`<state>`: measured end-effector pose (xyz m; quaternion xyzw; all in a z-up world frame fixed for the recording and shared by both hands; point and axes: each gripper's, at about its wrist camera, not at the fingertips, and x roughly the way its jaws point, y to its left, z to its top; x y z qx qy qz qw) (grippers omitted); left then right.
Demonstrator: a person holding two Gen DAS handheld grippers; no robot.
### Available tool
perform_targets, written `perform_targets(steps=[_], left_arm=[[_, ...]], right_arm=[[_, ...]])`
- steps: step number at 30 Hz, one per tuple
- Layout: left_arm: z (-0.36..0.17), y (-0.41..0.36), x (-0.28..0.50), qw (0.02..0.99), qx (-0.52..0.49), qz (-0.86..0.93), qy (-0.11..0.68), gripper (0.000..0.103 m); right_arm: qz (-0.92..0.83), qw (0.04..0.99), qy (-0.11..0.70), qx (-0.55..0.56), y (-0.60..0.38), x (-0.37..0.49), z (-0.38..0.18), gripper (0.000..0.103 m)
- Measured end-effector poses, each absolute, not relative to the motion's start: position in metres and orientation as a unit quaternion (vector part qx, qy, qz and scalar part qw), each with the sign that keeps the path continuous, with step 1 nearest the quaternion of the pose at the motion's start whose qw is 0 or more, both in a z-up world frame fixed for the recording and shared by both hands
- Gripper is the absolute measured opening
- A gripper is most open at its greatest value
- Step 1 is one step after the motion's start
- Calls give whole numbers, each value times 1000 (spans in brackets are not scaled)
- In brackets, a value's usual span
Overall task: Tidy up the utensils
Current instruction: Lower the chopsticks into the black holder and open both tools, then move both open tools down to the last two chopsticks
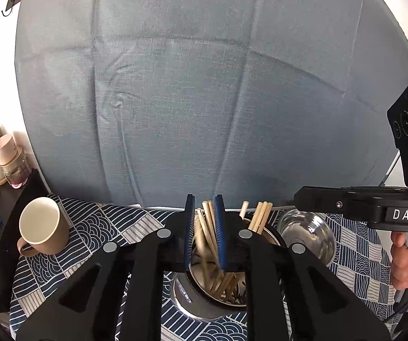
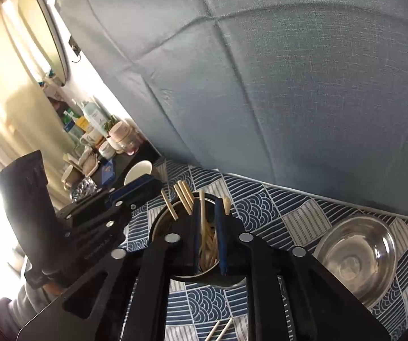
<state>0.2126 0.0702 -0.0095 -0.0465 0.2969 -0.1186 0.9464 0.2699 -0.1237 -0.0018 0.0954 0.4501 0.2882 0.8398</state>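
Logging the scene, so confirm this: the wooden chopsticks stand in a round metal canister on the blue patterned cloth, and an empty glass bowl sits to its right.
One detail is wrong: the empty bowl is shiny stainless steel, not glass, as the right wrist view shows. The rest holds: the wooden chopsticks stand in the round metal canister on the blue patterned cloth, with the bowl to its right.

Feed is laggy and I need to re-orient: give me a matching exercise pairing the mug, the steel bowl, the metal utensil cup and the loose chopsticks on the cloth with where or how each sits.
Things:
1. beige mug
2. steel bowl
3. metal utensil cup
4. loose chopsticks

Places or states:
A. flat on the patterned cloth, in front of the cup
B. upright, holding chopsticks
C. empty, on the cup's right
D. tipped on its side, on the cup's left

Pairs: 1-D, 2-C, 3-B, 4-A
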Motion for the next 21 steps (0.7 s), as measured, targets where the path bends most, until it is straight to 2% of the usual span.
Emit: perform_targets(steps=[3, 6, 8, 15, 21], left_arm=[[-6, 70, 207, 948, -40, -117, 294, 21], [-3, 72, 201, 947, -40, -116, 298, 37], [-1, 75, 196, 948, -44, -112, 295, 52], [0, 85, 181, 943, -59, -107, 309, 63], [-10, 90, 164, 937, -60, -101, 328, 69]], right_arm=[[286, 842, 447, 94, -125, 265, 2, 16], [282, 845, 445, 91, -125, 259, 7, 22], [280, 847, 443, 89, -126, 255, 10, 26], [276, 854, 435, 78, -128, 237, 21, 35], [257, 859, 437, 66, -131, 223, 22, 53]])
